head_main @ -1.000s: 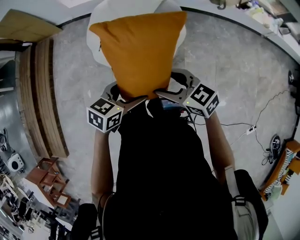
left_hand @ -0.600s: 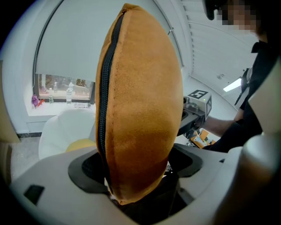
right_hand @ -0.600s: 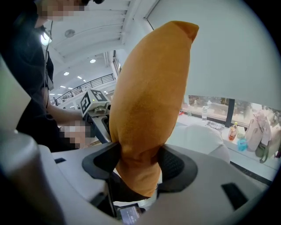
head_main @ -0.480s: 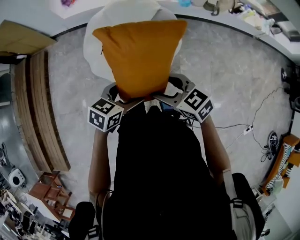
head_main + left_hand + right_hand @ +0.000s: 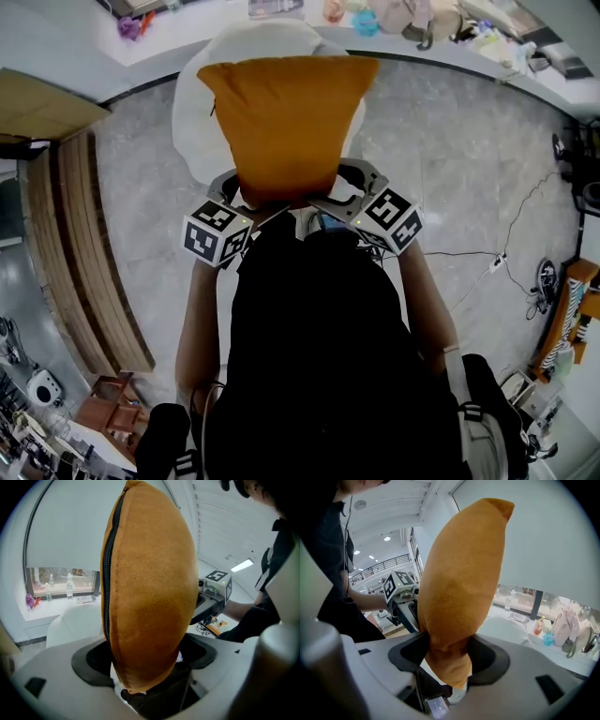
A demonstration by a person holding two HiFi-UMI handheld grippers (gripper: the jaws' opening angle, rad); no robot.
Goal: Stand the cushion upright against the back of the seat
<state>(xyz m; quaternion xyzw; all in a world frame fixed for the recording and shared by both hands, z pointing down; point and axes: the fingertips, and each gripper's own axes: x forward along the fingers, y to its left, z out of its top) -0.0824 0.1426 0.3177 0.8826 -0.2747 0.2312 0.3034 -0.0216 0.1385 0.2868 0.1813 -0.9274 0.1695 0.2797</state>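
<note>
On the head view I have the orange cushion up in the air just ahead of both tongs. The left tongs are at one bottom corner and the right tongs at the other. The white seat lies beyond the tongs, and the cushion covers most of it, so I cannot tell whether the two touch. That view also hides the jaw tips under the cushion's lower edge.

The gripper views give me the grip itself. In the left gripper view the cushion rises out of the jaws with its zipped seam facing the camera, and both dark pads press on its lower end. In the right gripper view the jaws stand wide and have just been closing. They pinch the bottom corner so that the fabric narrows to a neck between the pads. Each gripper view shows the other tongs' marker cube on the far side of the cushion.

A ledge crowded with bottles and bags runs beyond the seat, too small to sort out. Wooden slats lie well out to the left of the left tongs. A cable trails on the floor to the right of the right tongs. The wearer's black torso blocks everything below the tongs.
</note>
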